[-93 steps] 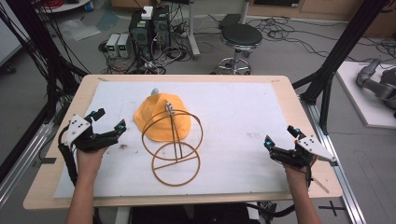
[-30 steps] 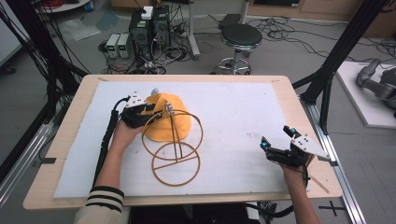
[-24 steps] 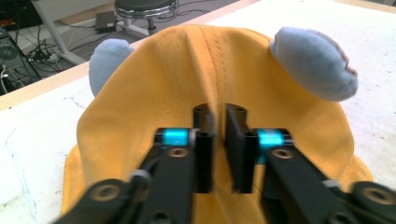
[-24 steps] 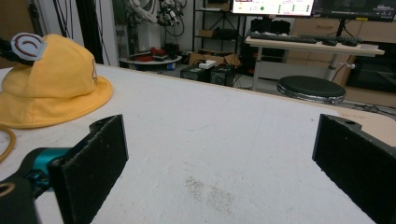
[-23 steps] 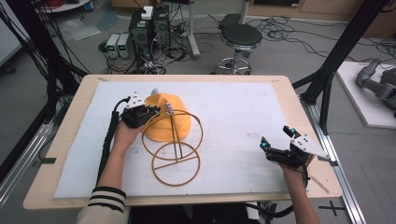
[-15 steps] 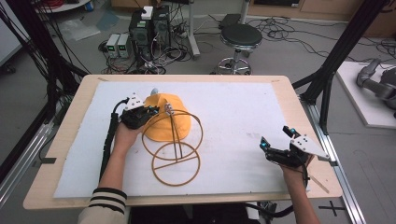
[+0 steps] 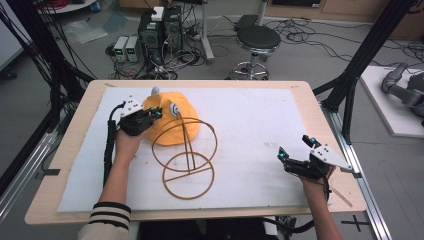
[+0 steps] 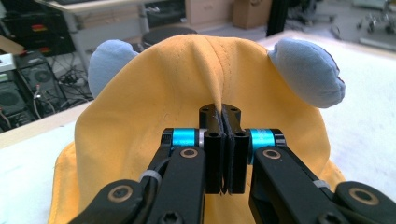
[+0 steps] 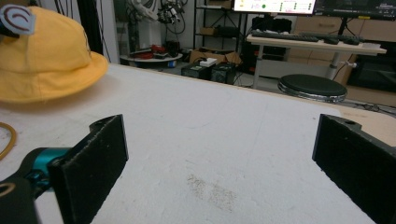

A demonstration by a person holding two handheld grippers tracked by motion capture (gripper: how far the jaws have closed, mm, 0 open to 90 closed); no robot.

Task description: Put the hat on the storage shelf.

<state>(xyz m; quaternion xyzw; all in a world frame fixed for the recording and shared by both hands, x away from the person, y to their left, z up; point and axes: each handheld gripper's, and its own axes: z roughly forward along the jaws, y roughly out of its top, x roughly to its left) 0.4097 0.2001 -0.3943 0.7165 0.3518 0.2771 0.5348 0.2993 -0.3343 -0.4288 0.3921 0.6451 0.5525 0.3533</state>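
**poster1:** Two grippers on the go. The left gripper [image 8: 223,140] has its jaws clenched on a pinched fold of the soft yellow fabric bucket hat with pale blue ears [image 8: 196,79], and they've just been closing on it. From the high view the hat [image 7: 175,132] sits at the far left of the white-covered worktop [image 7: 260,125], with the left gripper [image 7: 155,114] at its left edge.

**poster2:** Yep, cloth ridge is squeezed right between the pads. What about that wire thing?

**poster1:** Thin brass-coloured wire hat stand with two rings [image 7: 186,160] lies tipped on its side, top ring overlapping the hat brim, lower ring flat on the worktop, nearer the person.

**poster2:** And the right gripper [image 7: 296,152]?

**poster1:** Jaws released, spread wide, nothing between them. It's near the right front corner, well apart from the hat. Its own view looks low across the worktop with the hat [image 9: 44,56] far off at the left.
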